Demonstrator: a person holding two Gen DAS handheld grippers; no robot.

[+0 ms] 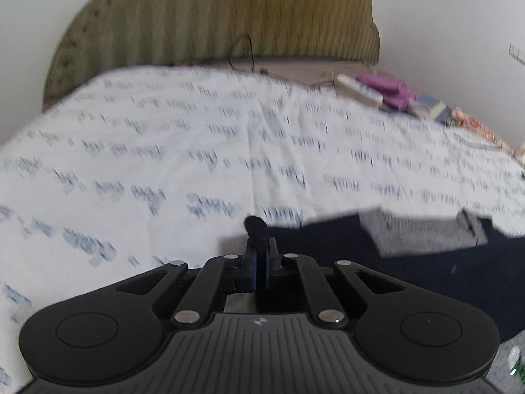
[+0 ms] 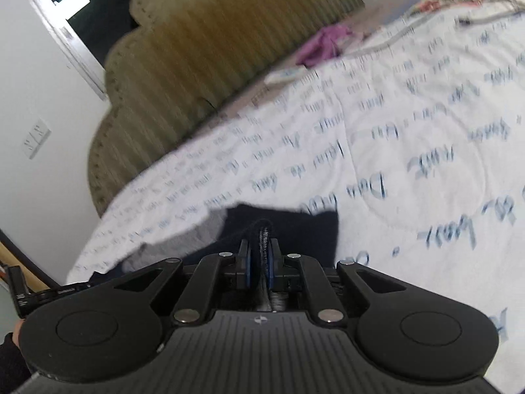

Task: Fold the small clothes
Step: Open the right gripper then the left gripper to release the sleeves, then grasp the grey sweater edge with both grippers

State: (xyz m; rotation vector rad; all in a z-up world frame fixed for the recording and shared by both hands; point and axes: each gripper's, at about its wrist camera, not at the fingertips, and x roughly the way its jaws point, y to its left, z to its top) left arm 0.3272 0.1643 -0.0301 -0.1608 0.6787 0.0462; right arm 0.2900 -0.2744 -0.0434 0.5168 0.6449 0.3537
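Note:
A small dark navy garment (image 1: pixel 410 272) with a grey panel (image 1: pixel 423 233) hangs stretched over the white printed bedsheet (image 1: pixel 197 151). My left gripper (image 1: pixel 260 249) is shut on one corner of it, a dark tuft poking out between the pads. In the right wrist view my right gripper (image 2: pixel 262 256) is shut on another edge of the same garment (image 2: pixel 295 226), with the grey part (image 2: pixel 197 239) to its left. Both views are blurred by motion.
An olive tufted headboard (image 1: pixel 229 16) stands at the far end of the bed. A purple cloth (image 1: pixel 387 88) and a white box lie at the far right by the wall. A window (image 2: pixel 75 10) and a wall switch (image 2: pixel 36 138) show at the left.

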